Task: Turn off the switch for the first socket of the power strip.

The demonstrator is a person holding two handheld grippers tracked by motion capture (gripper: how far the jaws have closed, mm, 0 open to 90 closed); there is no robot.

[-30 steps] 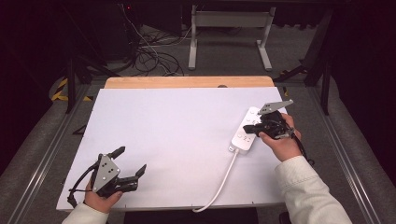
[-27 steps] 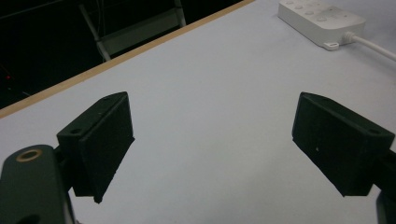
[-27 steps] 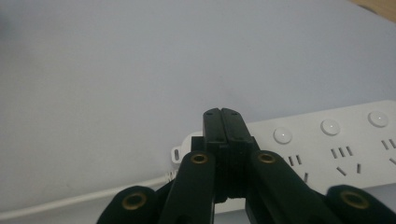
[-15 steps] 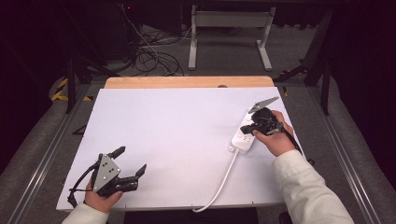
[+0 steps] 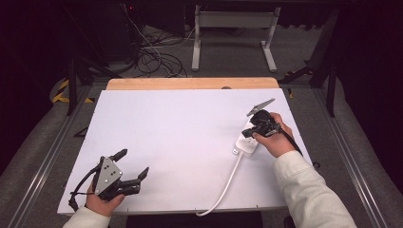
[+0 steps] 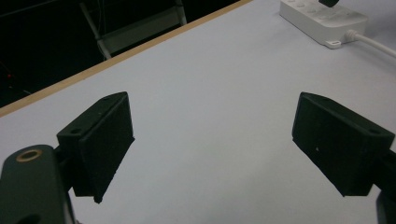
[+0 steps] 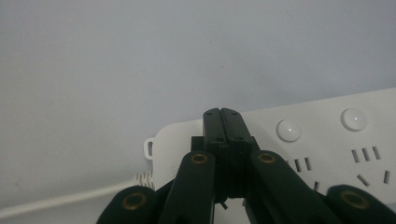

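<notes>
A white power strip (image 5: 247,144) lies on the right side of the white table top (image 5: 180,128), its white cable (image 5: 227,186) running off the front edge. My right gripper (image 5: 249,132) is shut with nothing between its jaws, tips pressed down on the strip's cable end (image 7: 187,135). Round white buttons (image 7: 288,130) and socket slots sit just right of the tips (image 7: 221,116). My left gripper (image 5: 130,164) rests open near the front left corner, jaws wide apart over bare table (image 6: 210,121). The power strip (image 6: 322,21) appears far off in the left gripper view.
A wooden strip (image 5: 190,83) edges the table's far side. Beyond it are a metal stand (image 5: 233,33) and tangled cables (image 5: 152,57) on the floor. Rails (image 5: 43,161) run along the table's left and right sides.
My right gripper has tipped downward and slid along the strip toward its cable end, jaws now pressing on it. The left gripper has stayed still.
</notes>
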